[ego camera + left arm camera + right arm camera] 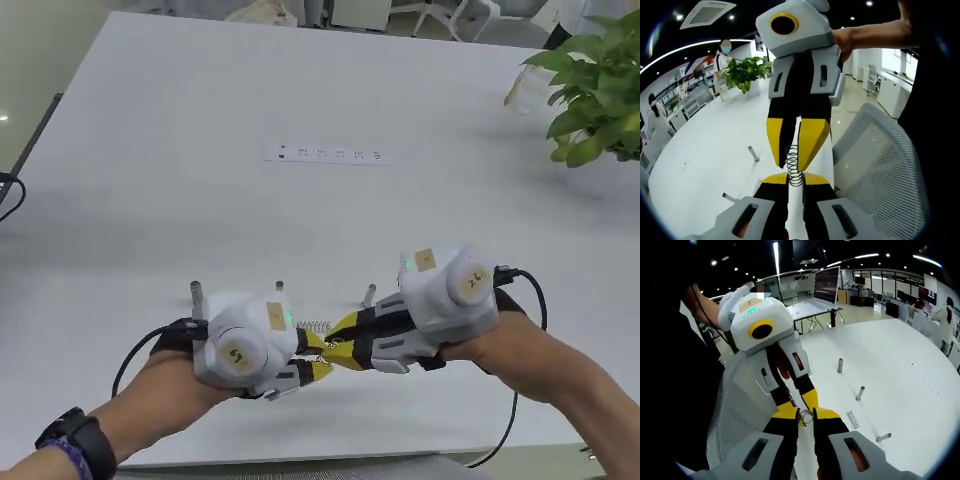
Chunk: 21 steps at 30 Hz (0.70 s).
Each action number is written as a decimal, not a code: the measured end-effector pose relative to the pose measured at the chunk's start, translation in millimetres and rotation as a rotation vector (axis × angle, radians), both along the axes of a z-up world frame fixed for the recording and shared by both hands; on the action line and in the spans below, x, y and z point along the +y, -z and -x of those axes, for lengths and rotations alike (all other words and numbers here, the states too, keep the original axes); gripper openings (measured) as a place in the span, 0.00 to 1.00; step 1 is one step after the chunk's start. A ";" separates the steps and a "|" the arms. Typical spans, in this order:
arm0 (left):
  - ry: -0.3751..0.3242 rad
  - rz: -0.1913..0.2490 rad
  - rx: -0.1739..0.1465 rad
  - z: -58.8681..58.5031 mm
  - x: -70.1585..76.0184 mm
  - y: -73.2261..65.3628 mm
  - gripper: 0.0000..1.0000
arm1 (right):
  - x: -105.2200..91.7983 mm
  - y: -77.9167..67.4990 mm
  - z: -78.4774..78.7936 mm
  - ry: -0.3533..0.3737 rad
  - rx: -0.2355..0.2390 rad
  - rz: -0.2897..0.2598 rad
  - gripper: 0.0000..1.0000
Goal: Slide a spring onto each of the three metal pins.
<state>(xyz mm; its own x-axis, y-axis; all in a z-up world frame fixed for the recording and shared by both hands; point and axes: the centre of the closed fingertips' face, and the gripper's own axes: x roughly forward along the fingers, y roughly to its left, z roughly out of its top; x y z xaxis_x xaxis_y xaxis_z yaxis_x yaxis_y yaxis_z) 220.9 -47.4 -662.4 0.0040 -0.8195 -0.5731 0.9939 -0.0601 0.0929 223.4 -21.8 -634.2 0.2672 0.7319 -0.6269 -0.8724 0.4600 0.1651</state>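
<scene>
Just short of the pins [197, 293], left gripper [795, 180] and right gripper [807, 417] both pinched the spring [794, 165]; we figured one must release gently.

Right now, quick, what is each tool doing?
Left tool: closed on one end of the spring.
Right tool: closed on the other end of that spring.

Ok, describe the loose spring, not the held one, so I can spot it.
In the right gripper view, on the white table, look right of the tips of the right gripper. The loose spring lies flat between a metal pin and a second pin: coiled where they are smooth, and free, unlike the held spring.
</scene>
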 end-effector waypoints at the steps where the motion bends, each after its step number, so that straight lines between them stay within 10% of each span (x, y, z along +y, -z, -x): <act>1: -0.001 0.001 0.000 0.0 0.1 -0.2 0.02 | -0.2 -0.1 0.0 -0.001 0.001 0.000 0.09; 21: 0.015 0.019 0.020 6.3 -5.9 -2.0 0.02 | -17.1 11.6 9.8 -0.179 -0.023 0.210 0.20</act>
